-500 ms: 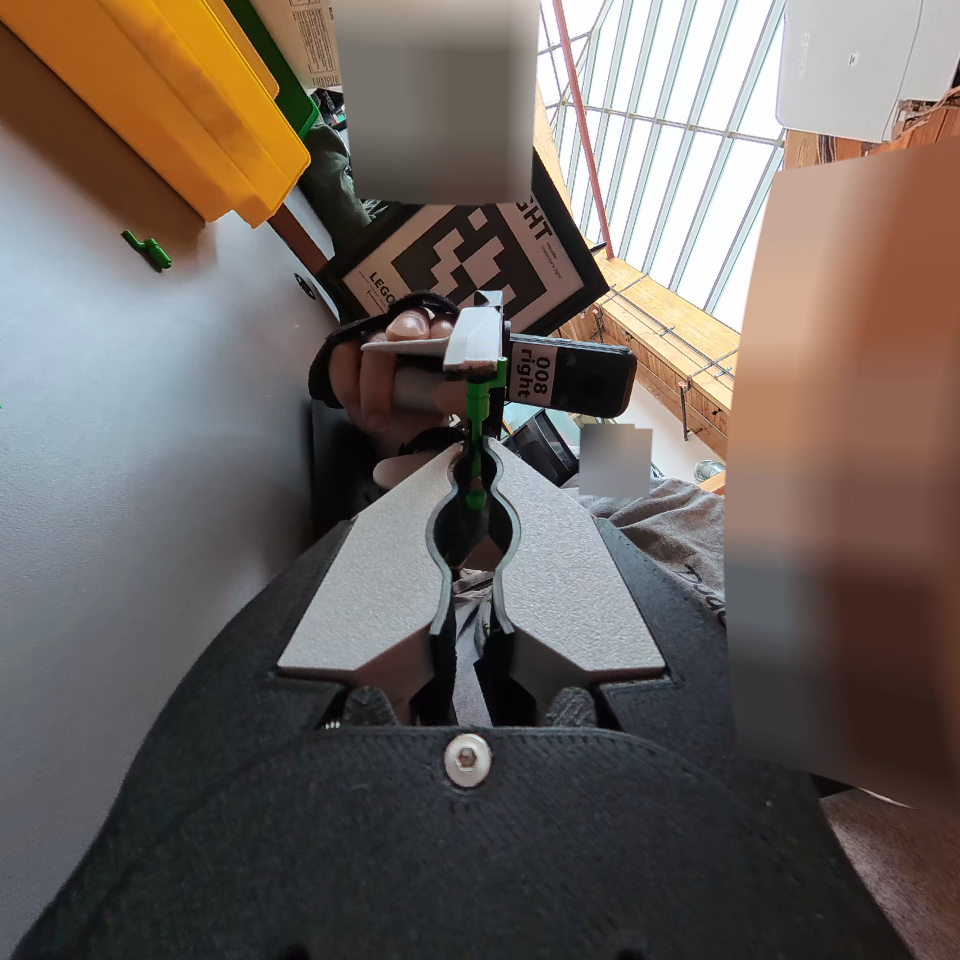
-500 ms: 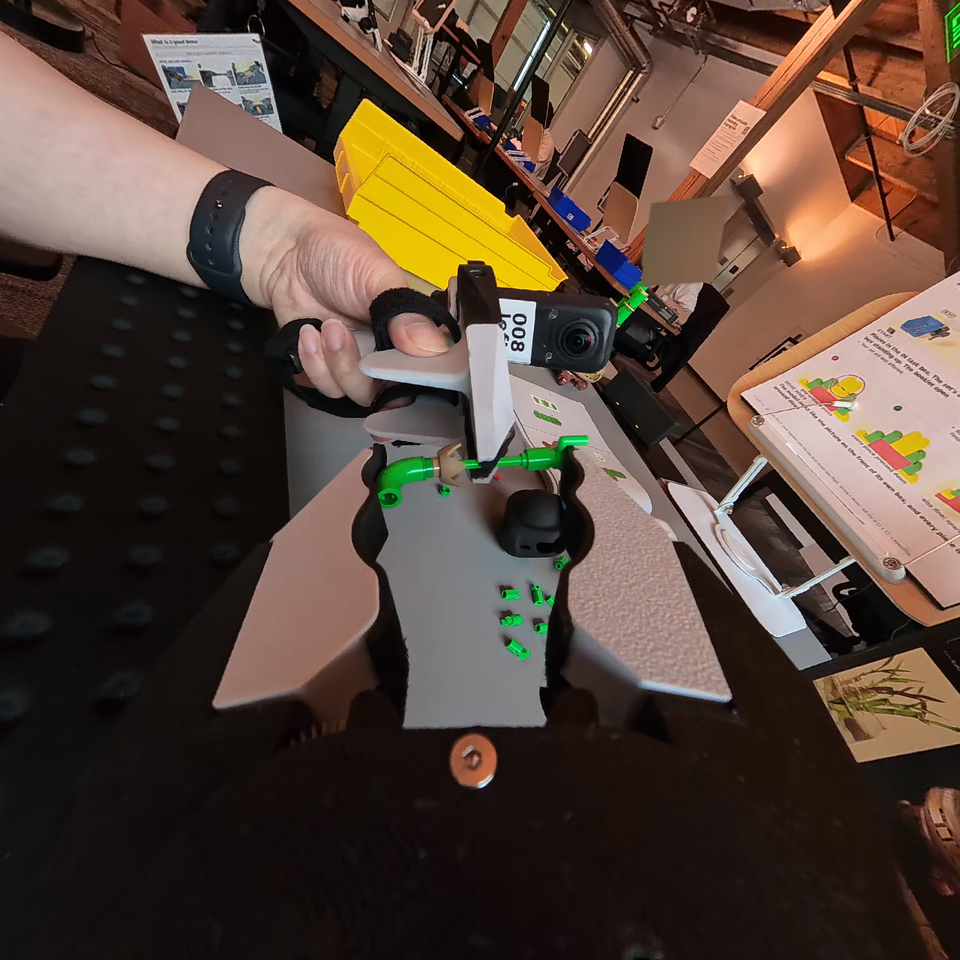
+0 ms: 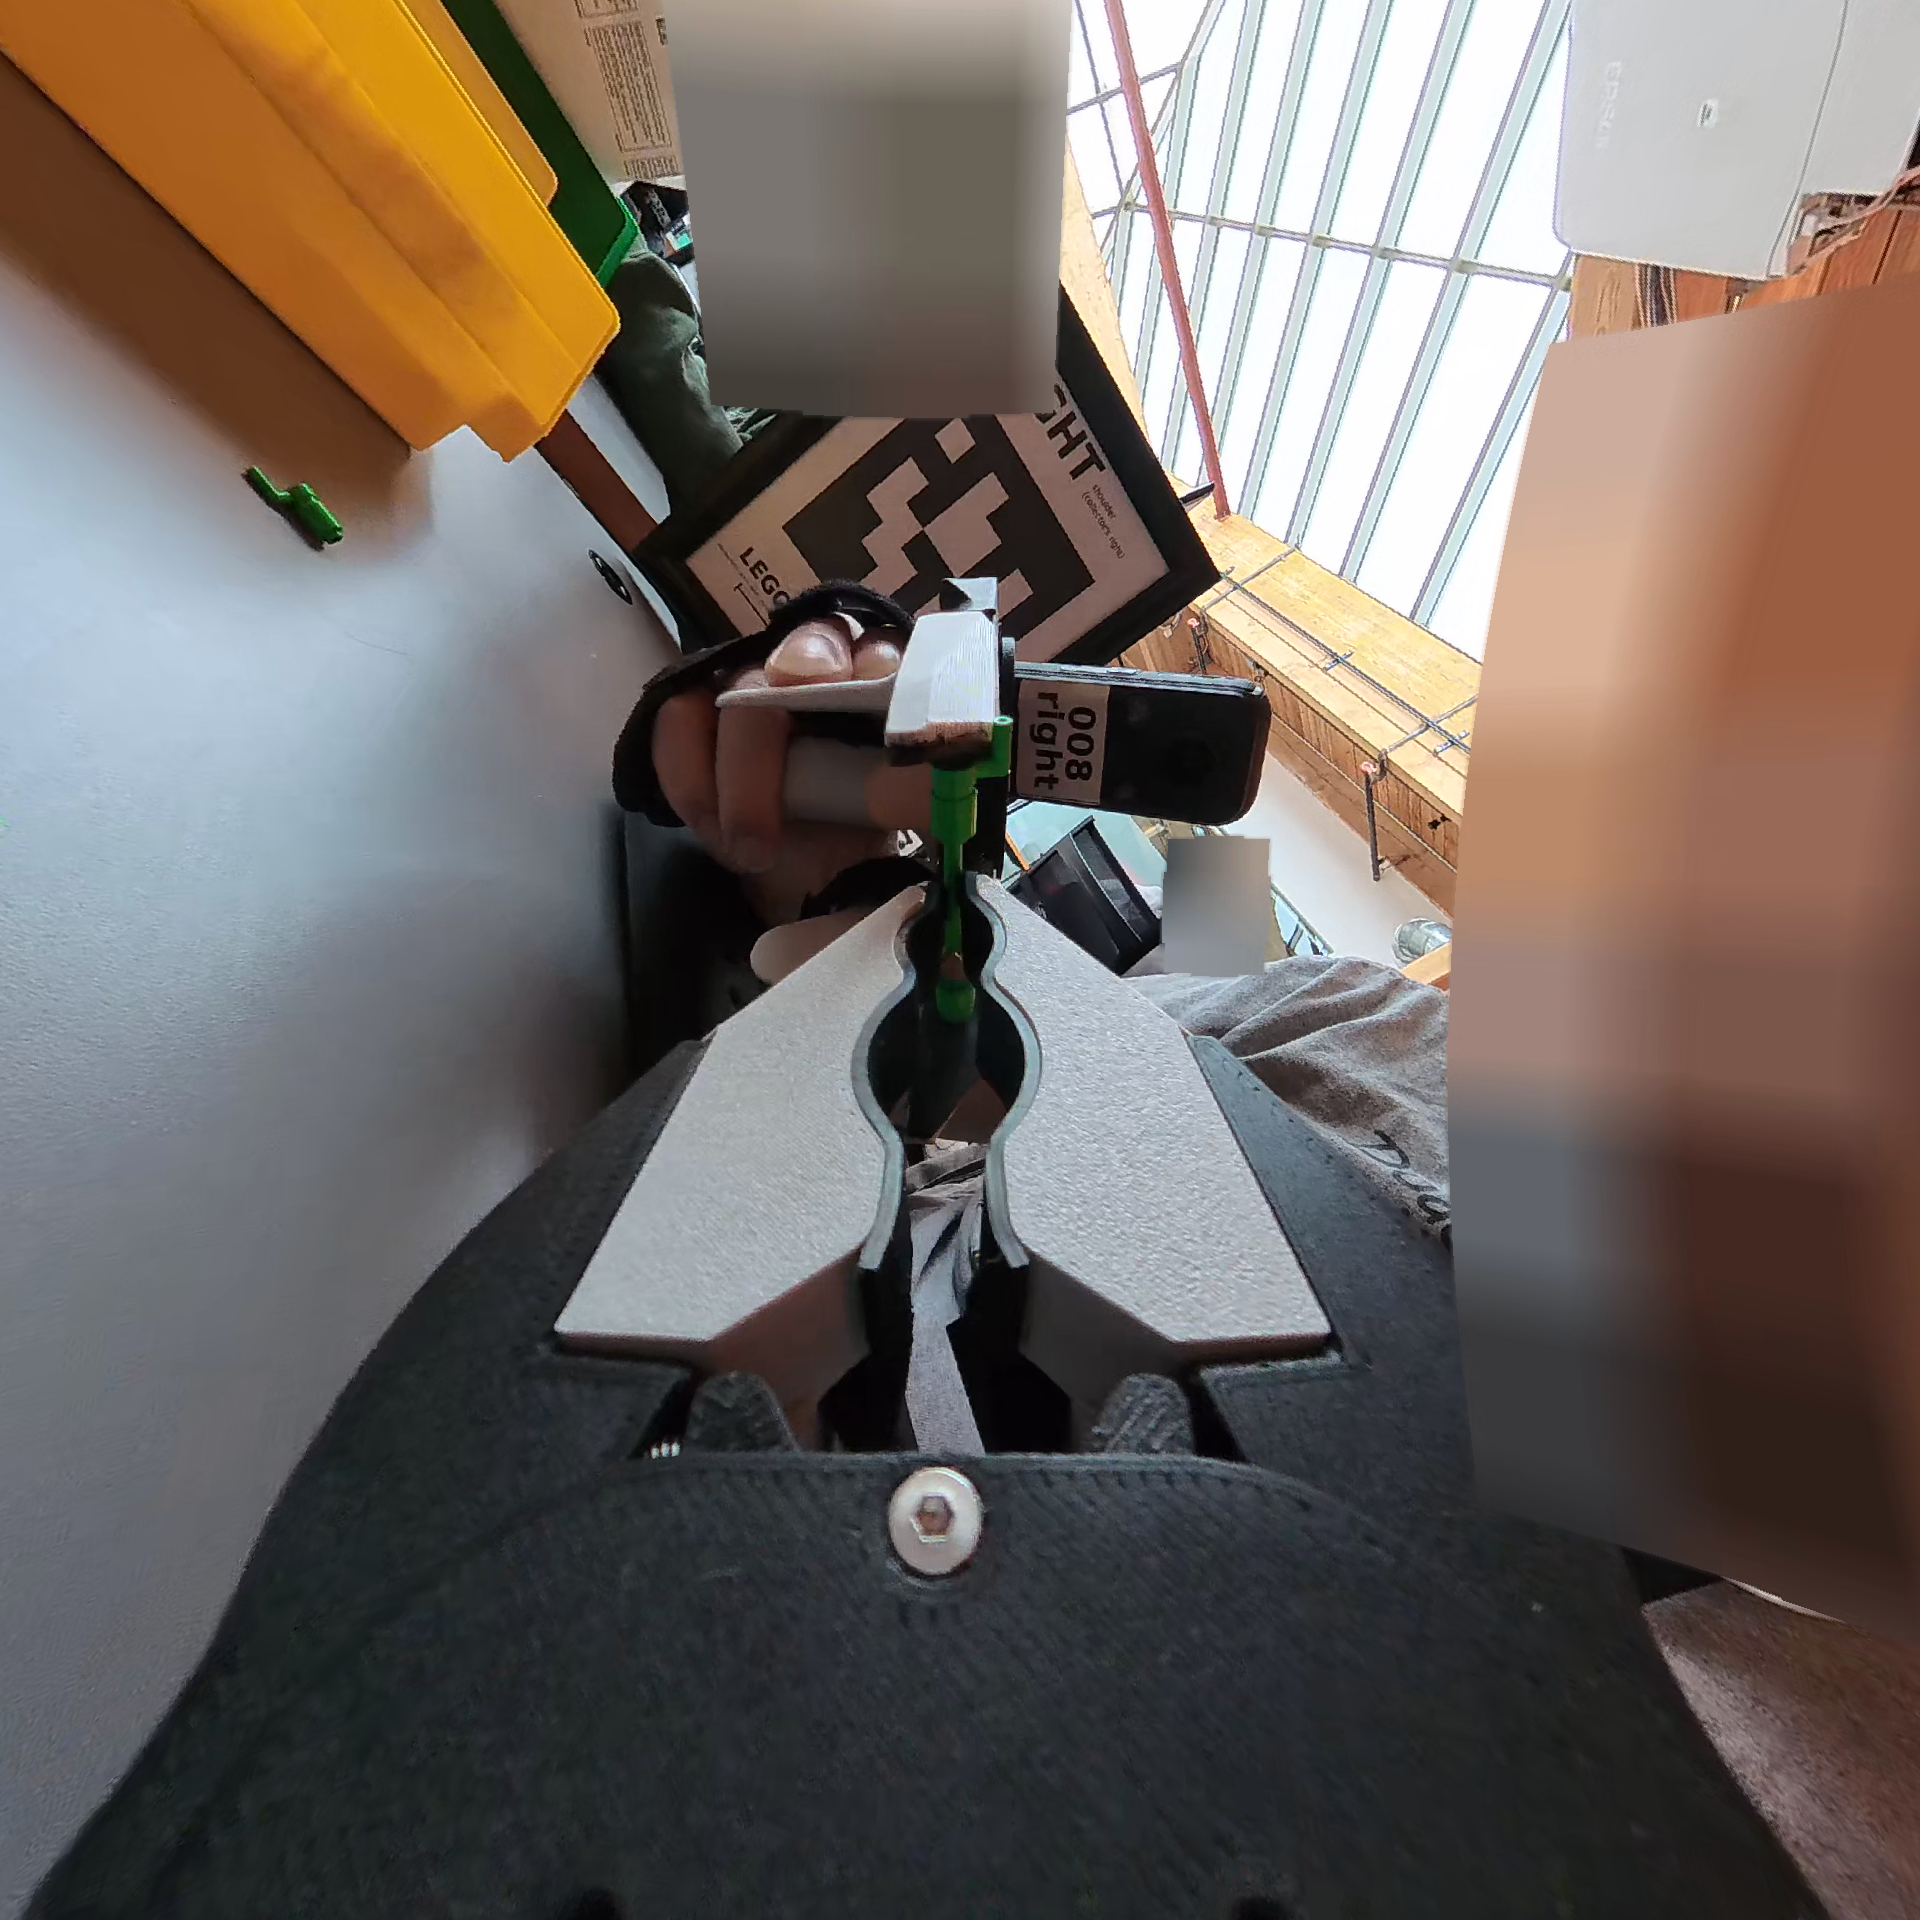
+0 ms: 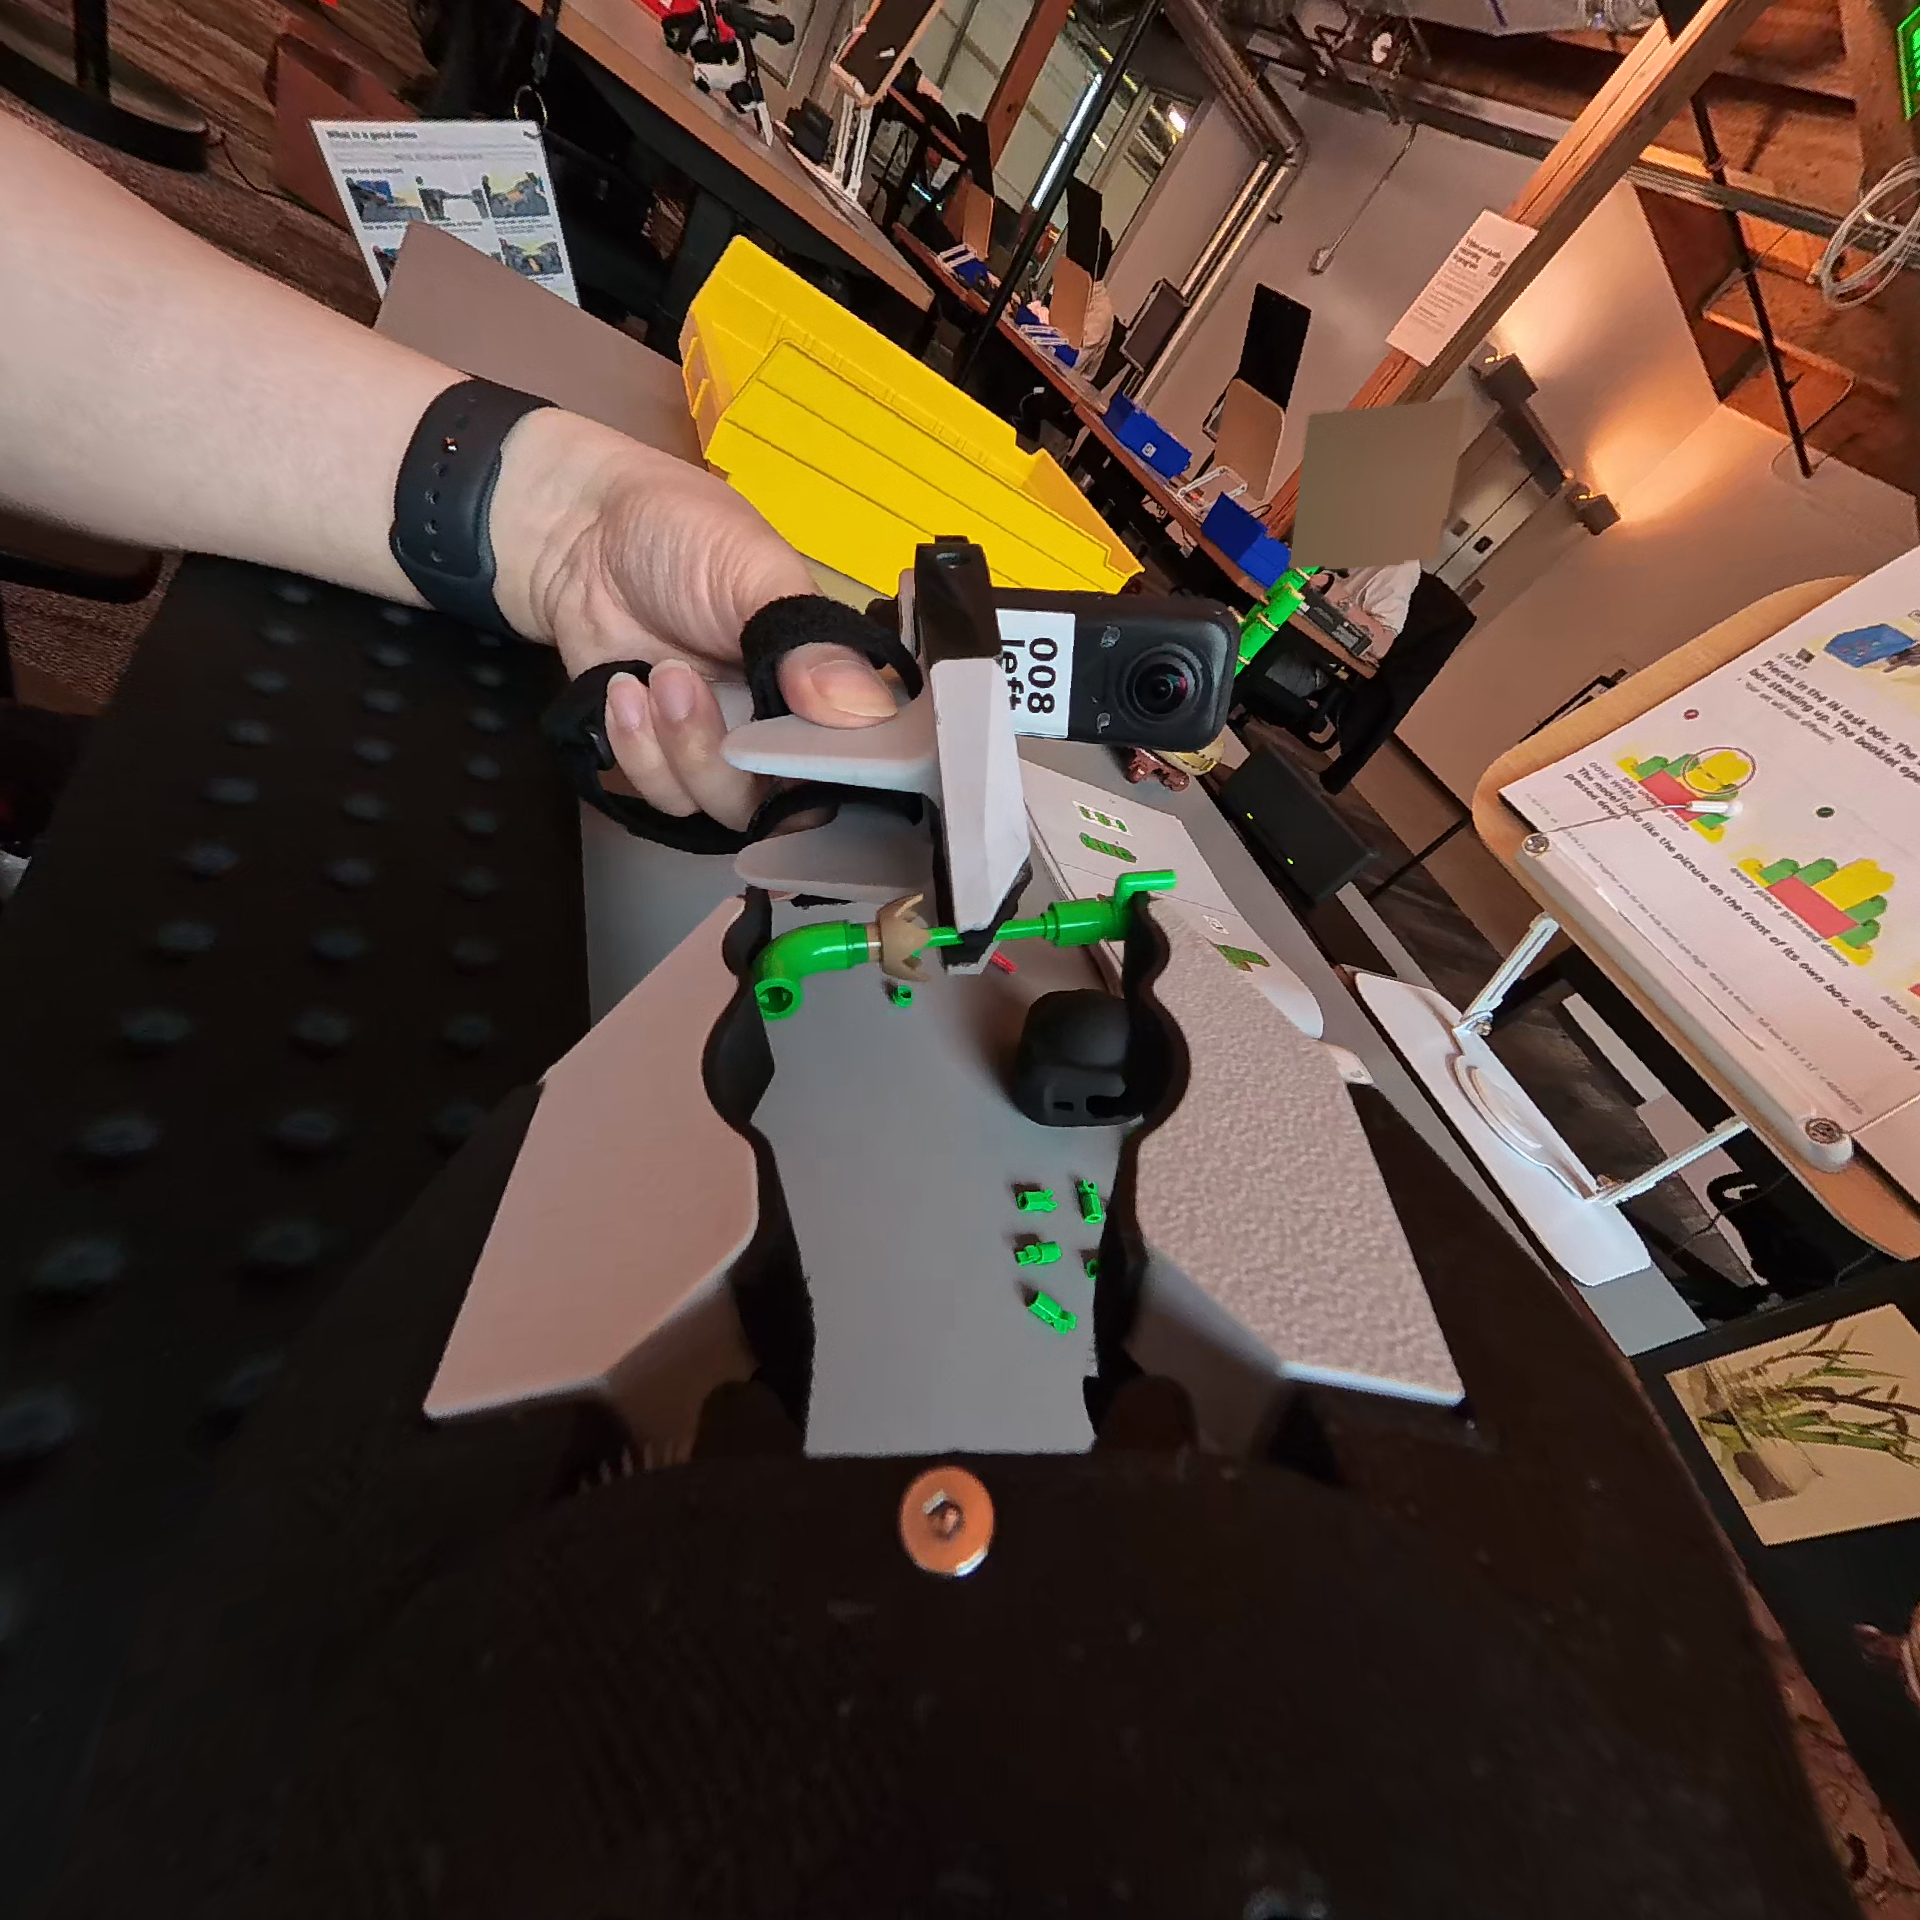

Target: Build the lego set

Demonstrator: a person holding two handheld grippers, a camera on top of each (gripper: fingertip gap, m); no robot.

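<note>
Left tongs [image 3: 951,914] clamped on green stem [image 4: 997,928] — right tongs [image 4: 951,940] spread wide

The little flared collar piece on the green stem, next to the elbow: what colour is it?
Tan, unlike the bright green stem it sits on. The collar piece shows best in the right wrist view.

A green stem [image 4: 966,935] with a curved end and tan collar lies level in mid-air, above small green pieces [image 4: 1044,1252] scattered on the grey table [image 4: 914,1195].
</note>
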